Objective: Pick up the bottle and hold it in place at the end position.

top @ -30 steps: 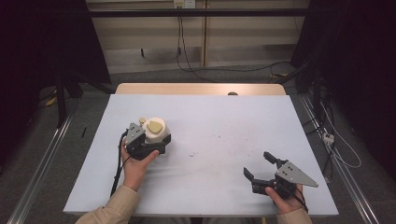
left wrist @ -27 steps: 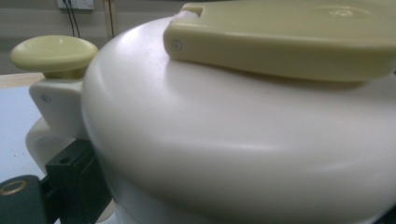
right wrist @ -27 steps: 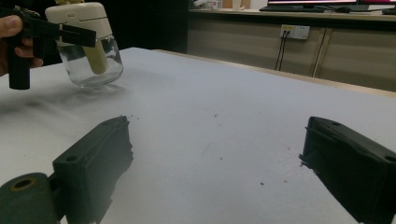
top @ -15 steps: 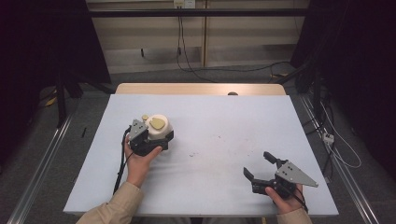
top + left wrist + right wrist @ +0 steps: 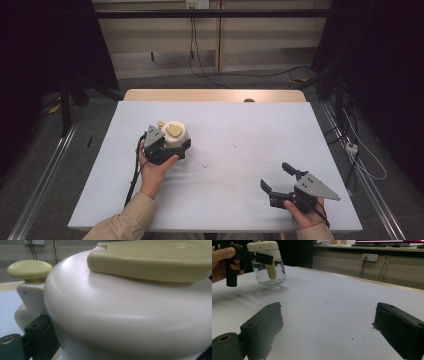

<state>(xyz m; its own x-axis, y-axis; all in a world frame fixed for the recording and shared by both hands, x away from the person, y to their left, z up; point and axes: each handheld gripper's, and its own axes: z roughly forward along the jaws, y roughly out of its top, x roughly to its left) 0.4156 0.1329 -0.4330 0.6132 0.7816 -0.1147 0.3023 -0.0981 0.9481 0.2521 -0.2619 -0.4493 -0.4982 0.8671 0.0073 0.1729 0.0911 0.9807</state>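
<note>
the jar (image 5: 269,272) is sitting on the left side of the table (image 5: 240,135), about midway between its near and far edges. seen from the right gripper view, its body is clear glass and a pale yellow-green tube is hanging down inside it from the lid; whether any liquid is in it is hard to tell. the left gripper (image 5: 162,146) is clamping the jar around its upper part, with one black jaw lying across the glass just under the lid (image 5: 130,307). in the left gripper view the cream lid is sitting so close that most of the jaws are being hidden, and the glass below is being cut off. the lid is rounded and glossy cream, carrying a flat yellow-green lever (image 5: 155,261) on top and a small yellow-green knob (image 5: 29,268) at one side. the right gripper (image 5: 280,181) is resting near the right front of the table, well apart from the jar, its jaws standing wide apart and holding nothing. small dark specks are dotting the table between the two.
</note>
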